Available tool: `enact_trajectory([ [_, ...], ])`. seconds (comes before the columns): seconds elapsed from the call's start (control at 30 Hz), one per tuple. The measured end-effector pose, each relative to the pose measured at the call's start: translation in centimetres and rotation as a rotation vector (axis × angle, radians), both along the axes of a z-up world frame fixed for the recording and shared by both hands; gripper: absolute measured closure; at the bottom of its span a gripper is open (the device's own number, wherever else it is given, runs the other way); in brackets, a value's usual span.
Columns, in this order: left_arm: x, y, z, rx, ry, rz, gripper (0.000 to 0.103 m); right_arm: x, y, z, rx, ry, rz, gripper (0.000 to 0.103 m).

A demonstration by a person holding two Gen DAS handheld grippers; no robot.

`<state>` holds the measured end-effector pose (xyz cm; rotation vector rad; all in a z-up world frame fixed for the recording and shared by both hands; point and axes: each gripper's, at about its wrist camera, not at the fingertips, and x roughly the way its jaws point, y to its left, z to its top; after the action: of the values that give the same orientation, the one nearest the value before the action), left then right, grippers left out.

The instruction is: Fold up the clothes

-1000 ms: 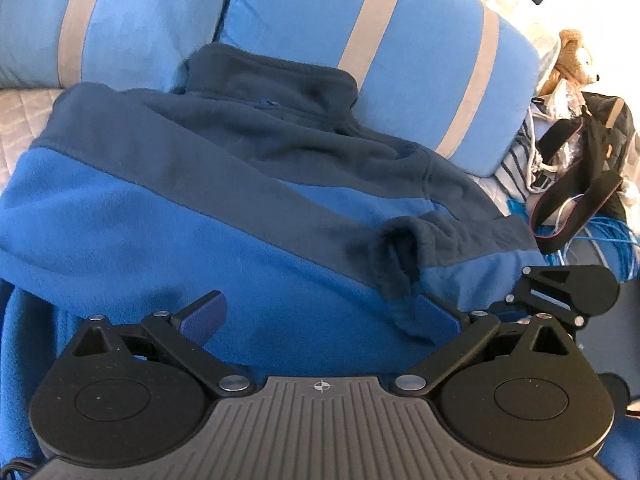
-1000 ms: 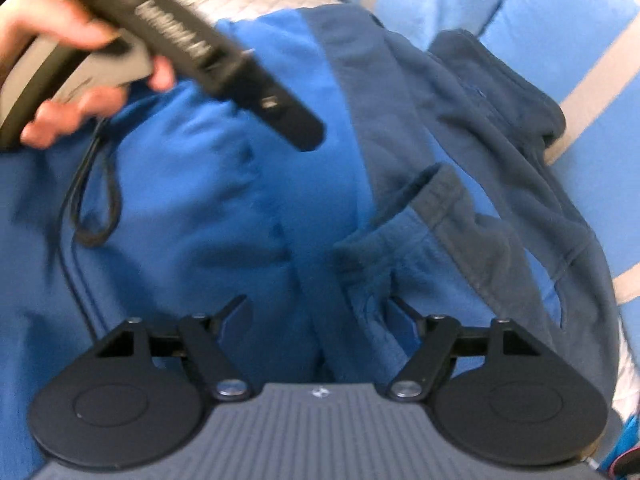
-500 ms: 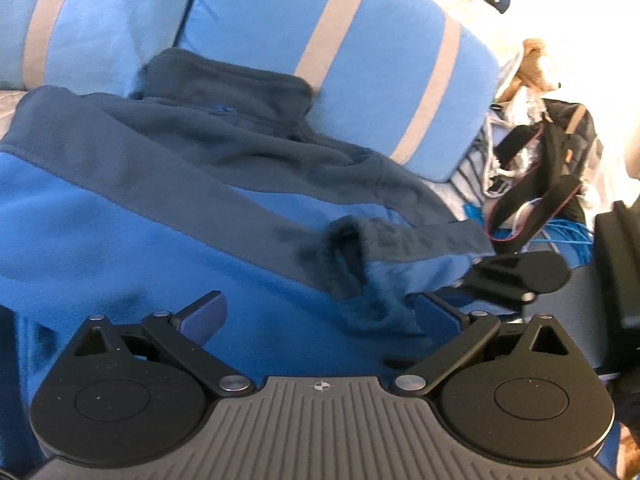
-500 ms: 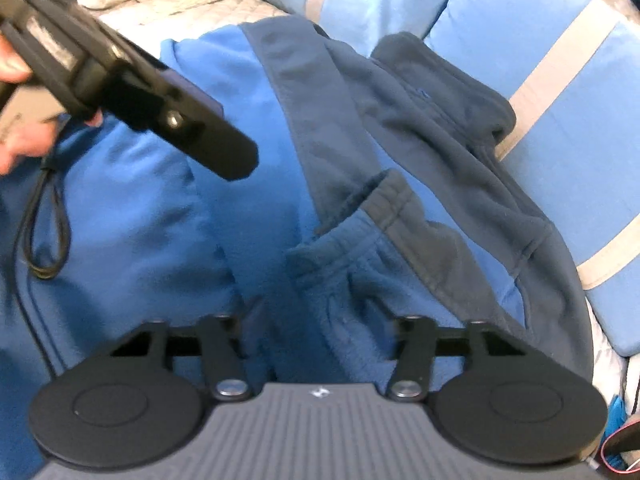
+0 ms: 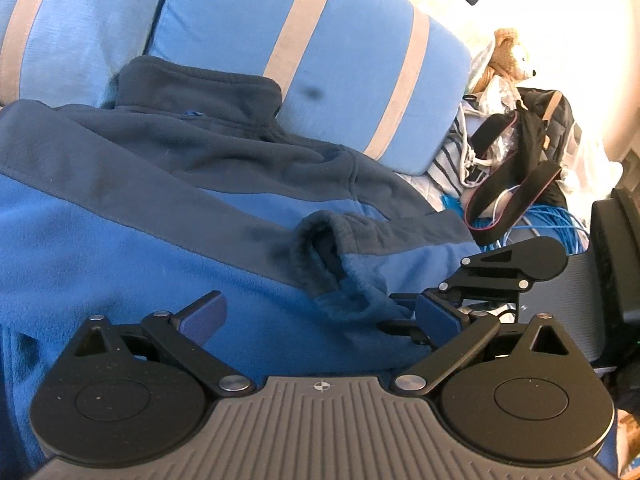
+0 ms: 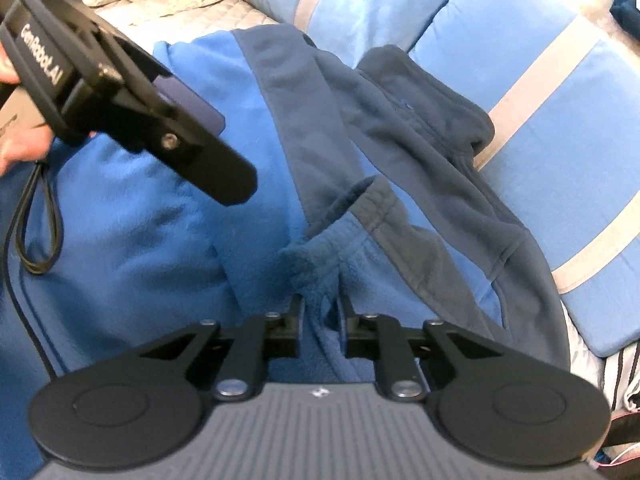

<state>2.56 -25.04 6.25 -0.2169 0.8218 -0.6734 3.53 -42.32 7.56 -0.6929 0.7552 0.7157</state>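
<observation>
The blue fleece jacket (image 6: 192, 216) lies spread across the middle of both views, its dark collar (image 5: 200, 84) against the striped pillows (image 5: 304, 40) at the top. My right gripper (image 6: 320, 312) has closed its fingers on the sleeve cuff (image 6: 316, 264); half a second ago they stood wide. My left gripper (image 5: 316, 316) stays wide above the fleece. At right, a black bag (image 5: 536, 148), blue cables (image 5: 552, 220) and a teddy bear (image 5: 508, 56) crowd the edge.

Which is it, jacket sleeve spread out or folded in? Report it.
Folded in. The sleeve lies across the fleece jacket body, cuff on the chest, with the right hand-held gripper shut on it.
</observation>
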Motion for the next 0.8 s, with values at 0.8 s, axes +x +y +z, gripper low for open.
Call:
enact_trajectory([
  [0.8,1.5,2.3,-0.4,-0.154,0.18,0.14,0.001,-1.6,-1.1,1.4,0.089,-0.105,-0.012,0.094],
])
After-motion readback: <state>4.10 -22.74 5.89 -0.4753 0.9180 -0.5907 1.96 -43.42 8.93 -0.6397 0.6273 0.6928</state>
